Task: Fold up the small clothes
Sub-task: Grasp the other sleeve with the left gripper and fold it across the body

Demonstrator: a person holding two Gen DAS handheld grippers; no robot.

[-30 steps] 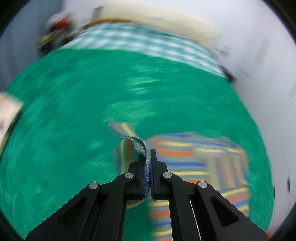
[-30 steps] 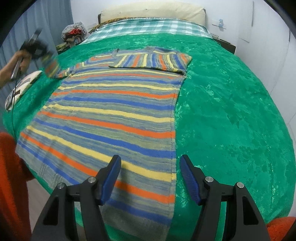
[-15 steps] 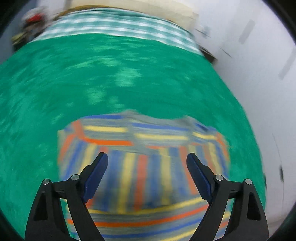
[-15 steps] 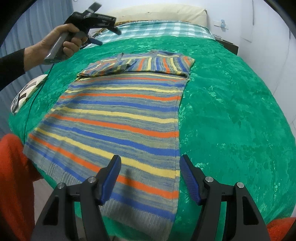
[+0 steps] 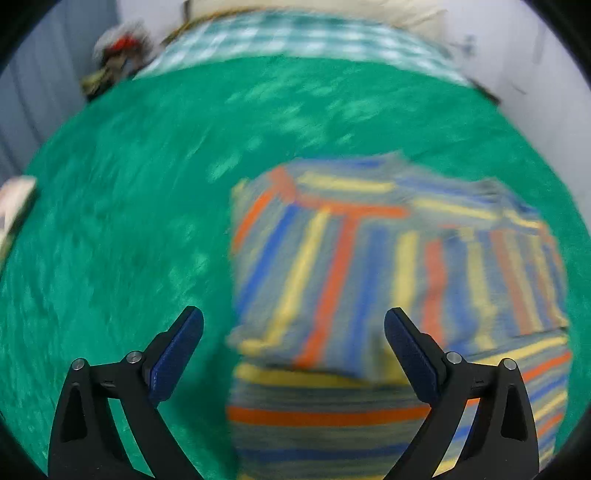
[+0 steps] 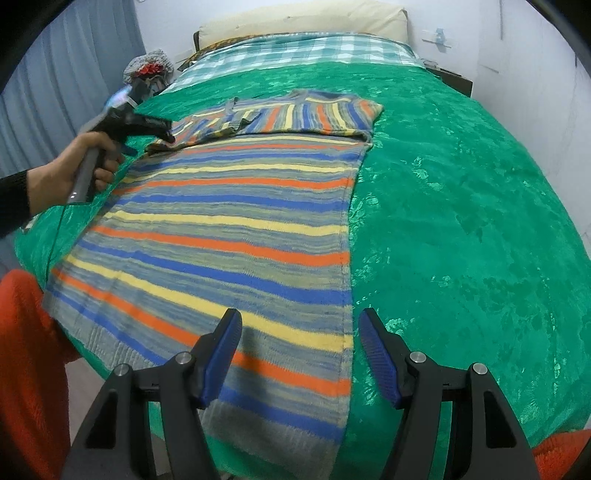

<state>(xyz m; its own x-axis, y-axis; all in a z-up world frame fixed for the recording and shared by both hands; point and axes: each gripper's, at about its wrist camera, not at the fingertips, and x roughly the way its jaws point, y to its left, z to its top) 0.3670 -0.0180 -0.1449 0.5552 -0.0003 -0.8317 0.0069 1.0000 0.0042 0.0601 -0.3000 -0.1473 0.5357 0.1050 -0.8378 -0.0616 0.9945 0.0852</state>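
Note:
A striped knit sweater (image 6: 240,236) in blue, orange, yellow and grey lies flat on the green bedspread (image 6: 461,184), its sleeves folded across the chest at the far end (image 6: 295,114). My left gripper (image 5: 293,314) hovers low over the left edge of that folded part (image 5: 369,258). Its jaws are opening wide and its pads press on nothing. In the right wrist view the left gripper (image 6: 159,129) is held by a hand (image 6: 85,162) beside the sweater's far left corner. My right gripper (image 6: 299,314) stands open above the hem's right corner, holding nothing.
A cream pillow (image 6: 303,18) and a checked sheet (image 6: 295,44) lie at the head of the bed. A pile of things (image 6: 147,68) sits by the grey curtain (image 6: 55,92). Orange fabric (image 6: 26,369) on the person is at the near left edge.
The left gripper let go of the sleeve cuff, opened wide and came down towards the folded sleeves. The right gripper stayed where it was.

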